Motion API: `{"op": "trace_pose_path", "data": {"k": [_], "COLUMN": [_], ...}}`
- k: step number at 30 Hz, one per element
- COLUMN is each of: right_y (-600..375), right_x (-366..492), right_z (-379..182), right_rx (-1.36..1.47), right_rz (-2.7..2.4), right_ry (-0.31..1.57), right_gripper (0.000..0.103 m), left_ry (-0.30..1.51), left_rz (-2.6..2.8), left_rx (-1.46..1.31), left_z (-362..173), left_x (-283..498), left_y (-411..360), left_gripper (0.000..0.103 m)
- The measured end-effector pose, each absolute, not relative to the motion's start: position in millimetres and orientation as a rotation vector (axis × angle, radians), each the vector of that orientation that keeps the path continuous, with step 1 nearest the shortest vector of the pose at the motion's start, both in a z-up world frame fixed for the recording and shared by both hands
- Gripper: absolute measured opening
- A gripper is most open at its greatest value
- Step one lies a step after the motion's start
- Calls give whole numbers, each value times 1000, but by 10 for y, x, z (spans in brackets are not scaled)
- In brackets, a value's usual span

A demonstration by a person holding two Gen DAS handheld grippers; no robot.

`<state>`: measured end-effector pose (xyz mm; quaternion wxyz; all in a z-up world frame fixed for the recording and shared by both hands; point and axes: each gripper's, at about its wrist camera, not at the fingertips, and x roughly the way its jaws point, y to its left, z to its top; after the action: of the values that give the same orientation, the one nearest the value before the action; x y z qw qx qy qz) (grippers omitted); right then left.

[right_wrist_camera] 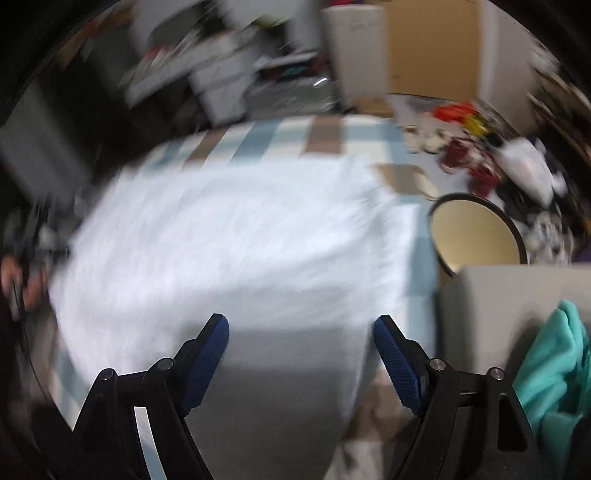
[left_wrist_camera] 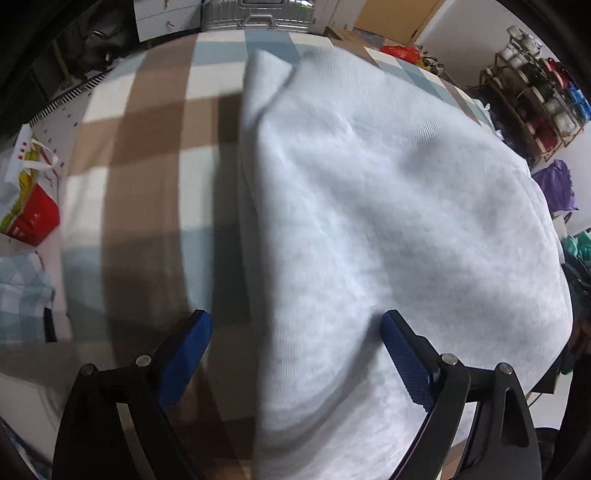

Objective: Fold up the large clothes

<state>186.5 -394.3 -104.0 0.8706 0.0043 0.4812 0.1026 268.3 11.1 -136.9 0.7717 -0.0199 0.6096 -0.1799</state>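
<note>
A large pale blue-white garment (left_wrist_camera: 388, 221) lies folded on the checked bed cover (left_wrist_camera: 147, 147). Its left edge is a thick straight fold running away from me. My left gripper (left_wrist_camera: 295, 328) is open and empty, low over the near end of that fold, blue pads on either side of the fold's edge. In the right wrist view the same garment (right_wrist_camera: 229, 243) lies as a rough rectangle, blurred by motion. My right gripper (right_wrist_camera: 301, 328) is open and empty above the garment's near edge.
A red bag (left_wrist_camera: 33, 218) and a checked cloth (left_wrist_camera: 22, 295) lie left of the bed. A silver suitcase (left_wrist_camera: 258, 14) stands beyond it, shelves (left_wrist_camera: 535, 99) at right. A round stool (right_wrist_camera: 476, 232), a grey box (right_wrist_camera: 517, 314) and turquoise cloth (right_wrist_camera: 557, 369) are at right.
</note>
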Motion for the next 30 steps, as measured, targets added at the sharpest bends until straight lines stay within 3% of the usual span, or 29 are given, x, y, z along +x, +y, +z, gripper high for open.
{"op": "trace_pose_path", "data": {"k": [2, 4, 8, 10, 11, 12, 13, 15, 19, 21, 26, 30], "right_y": [-3843, -3820, -3783, -3854, -3913, -3977, -4032, -4091, -3973, -3911, -3717, -3694], "right_x": [1838, 1837, 1823, 1827, 1850, 1868, 1879, 1867, 1718, 1636, 1183, 824], "right_z": [-1080, -1080, -1145, -1289, -1364, -1426, -1464, -1483, -1393, -1395, -1403, -1436], "right_rx": [-64, -62, -82, -12, 69, 153, 229, 314, 224, 213, 163, 194], "right_rz": [155, 123, 42, 42, 58, 76, 107, 156, 177, 216, 327, 413], "right_ry": [1021, 1047, 1133, 1210, 1250, 1271, 1274, 1248, 1154, 1157, 1182, 1210], "right_gripper": [81, 81, 87, 90, 90, 90, 84, 70, 46, 42, 41, 45], "left_ry": [1336, 1357, 1372, 1391, 1392, 1386, 1379, 1365, 1405, 1412, 1455, 1457], "left_rz": [-374, -403, -387, -400, -397, -380, -368, -354, -345, -328, -318, -233], "left_rx": [-75, -112, -118, -155, -151, -122, -91, -40, -28, 2, 52, 45], "left_z": [-1409, -1435, -1445, -1433, -1414, -1402, -1379, -1340, -1393, -1394, -1392, -1323], "left_x": [2653, 2638, 2605, 2623, 2599, 2583, 2548, 2453, 2217, 1967, 1205, 787], "left_y": [113, 97, 31, 2, -38, -68, -122, -183, -155, -129, 53, 282], "left_gripper": [90, 76, 69, 45, 43, 34, 26, 20, 19, 19, 20, 36]}}
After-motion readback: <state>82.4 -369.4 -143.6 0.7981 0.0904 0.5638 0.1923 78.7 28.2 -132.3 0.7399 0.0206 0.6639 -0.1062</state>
